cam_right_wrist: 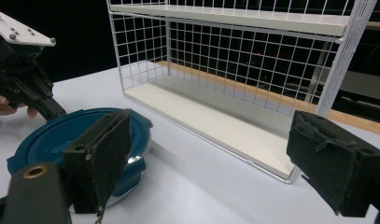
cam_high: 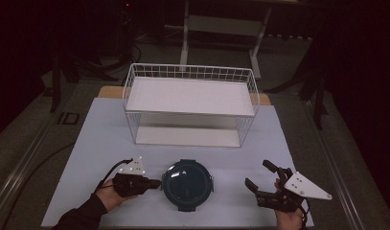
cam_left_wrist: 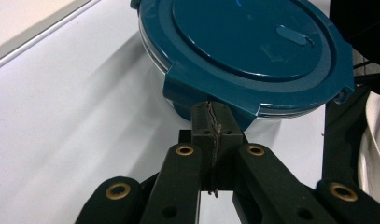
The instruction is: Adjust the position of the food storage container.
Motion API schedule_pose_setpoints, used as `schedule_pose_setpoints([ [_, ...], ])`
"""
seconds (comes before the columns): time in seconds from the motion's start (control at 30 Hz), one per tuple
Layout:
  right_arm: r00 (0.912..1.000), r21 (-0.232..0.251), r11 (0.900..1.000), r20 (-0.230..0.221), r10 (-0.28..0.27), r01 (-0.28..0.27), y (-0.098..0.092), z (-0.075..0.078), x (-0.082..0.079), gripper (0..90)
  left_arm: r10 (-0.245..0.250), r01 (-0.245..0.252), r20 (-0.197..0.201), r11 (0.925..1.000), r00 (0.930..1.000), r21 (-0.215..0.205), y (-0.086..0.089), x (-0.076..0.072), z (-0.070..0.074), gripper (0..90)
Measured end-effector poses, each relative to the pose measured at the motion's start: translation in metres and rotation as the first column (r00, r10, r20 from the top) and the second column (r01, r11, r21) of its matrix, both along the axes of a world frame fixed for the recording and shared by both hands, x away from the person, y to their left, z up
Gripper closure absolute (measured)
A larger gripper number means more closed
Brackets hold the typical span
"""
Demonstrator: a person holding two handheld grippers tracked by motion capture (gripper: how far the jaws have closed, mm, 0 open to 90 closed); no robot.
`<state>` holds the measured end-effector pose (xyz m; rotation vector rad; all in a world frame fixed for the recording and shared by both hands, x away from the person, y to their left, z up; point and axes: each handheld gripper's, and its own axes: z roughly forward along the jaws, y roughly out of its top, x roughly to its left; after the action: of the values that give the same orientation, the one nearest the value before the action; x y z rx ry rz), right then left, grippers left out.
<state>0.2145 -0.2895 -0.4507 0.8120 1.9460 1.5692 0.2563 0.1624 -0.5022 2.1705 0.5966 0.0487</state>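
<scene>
Round teal-lidded container (cam_high: pixel 187 184) near table edge (cam_high: pixel 87 143), centre. Left gripper (cam_high: pixel 154 183) clenched, empty, tips at lid's left clip tab. Right gripper (cam_high: pixel 259 179) released, well right of container. White wire two-shelf rack (cam_high: pixel 190 103) behind, far side.

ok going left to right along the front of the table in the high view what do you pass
left gripper → round teal lidded container → right gripper
</scene>
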Motion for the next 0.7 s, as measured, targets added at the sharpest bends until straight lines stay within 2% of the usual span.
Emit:
schedule_pose_setpoints([
  [0.27,1.0000,-0.006,1.000,0.002,0.004,-0.004,0.002,0.000,-0.001,13.6,0.008,-0.008,0.003,1.0000,1.0000,-0.002,-0.007,0.003,0.001,89.8],
  [0.7,1.0000,-0.011,1.000,-0.004,0.008,-0.008,0.004,-0.001,0.000,13.6,-0.049,0.049,-0.008,0.9988,0.9988,-0.008,-0.040,0.010,0.001,89.9],
])
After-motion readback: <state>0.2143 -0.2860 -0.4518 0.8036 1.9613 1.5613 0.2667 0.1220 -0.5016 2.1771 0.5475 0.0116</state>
